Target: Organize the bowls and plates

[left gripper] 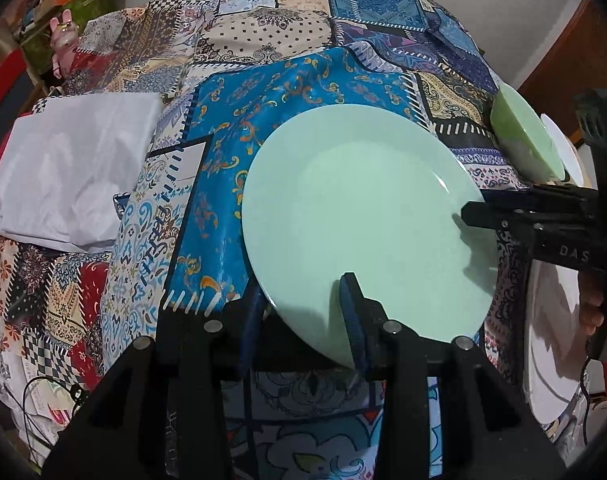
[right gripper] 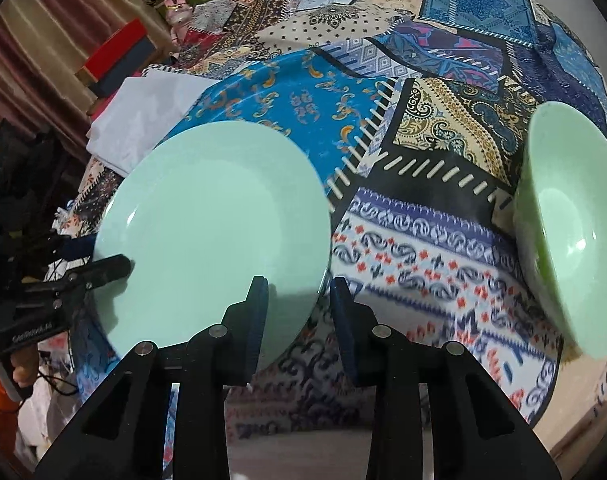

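Note:
A pale green plate [left gripper: 363, 216] is held above the patchwork tablecloth. My left gripper [left gripper: 303, 312] is shut on its near rim, one finger under and one over. My right gripper [right gripper: 299, 308] straddles the plate's [right gripper: 215, 232] other rim; its left finger lies on the plate and its right finger stands apart, so it looks open. It shows in the left wrist view [left gripper: 479, 212] at the plate's right edge. A green bowl [right gripper: 571, 224] sits on the cloth to the right; it also shows in the left wrist view [left gripper: 527, 136].
A white plate [left gripper: 551, 340] lies at the table's right edge, another white one [left gripper: 567, 152] behind the bowl. A folded white cloth [left gripper: 71, 168] lies at the left. Boxes and clutter [right gripper: 115, 52] stand beyond the table's left side.

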`<act>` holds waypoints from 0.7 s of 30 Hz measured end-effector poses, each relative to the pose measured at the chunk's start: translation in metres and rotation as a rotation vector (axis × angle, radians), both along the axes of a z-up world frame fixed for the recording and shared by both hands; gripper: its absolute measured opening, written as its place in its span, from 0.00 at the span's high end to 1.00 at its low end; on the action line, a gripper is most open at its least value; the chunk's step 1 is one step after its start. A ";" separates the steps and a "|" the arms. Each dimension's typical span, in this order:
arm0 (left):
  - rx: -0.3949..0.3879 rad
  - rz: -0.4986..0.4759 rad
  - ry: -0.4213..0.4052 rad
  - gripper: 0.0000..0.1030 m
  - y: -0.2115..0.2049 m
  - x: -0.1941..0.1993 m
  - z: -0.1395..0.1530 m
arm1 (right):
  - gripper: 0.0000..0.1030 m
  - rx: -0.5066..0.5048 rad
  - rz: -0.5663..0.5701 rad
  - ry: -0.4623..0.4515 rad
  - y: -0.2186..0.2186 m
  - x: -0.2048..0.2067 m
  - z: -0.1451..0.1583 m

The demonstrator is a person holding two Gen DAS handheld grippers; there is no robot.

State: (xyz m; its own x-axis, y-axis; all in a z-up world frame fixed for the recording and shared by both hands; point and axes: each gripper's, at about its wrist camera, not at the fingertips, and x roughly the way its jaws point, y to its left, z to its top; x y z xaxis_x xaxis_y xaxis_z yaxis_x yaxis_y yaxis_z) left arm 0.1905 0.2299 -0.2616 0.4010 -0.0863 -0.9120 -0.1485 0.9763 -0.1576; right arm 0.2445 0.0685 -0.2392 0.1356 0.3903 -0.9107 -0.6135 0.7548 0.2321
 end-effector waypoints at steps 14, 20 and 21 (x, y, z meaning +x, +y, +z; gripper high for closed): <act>-0.030 0.035 -0.052 0.57 -0.001 0.002 -0.001 | 0.74 0.022 -0.006 -0.012 0.006 0.001 -0.002; -0.047 0.036 -0.068 0.57 -0.007 -0.006 0.011 | 0.74 0.037 -0.014 -0.036 -0.003 -0.009 0.006; -0.046 0.035 -0.072 0.57 -0.008 -0.007 0.012 | 0.74 0.044 -0.019 -0.043 -0.006 -0.011 0.009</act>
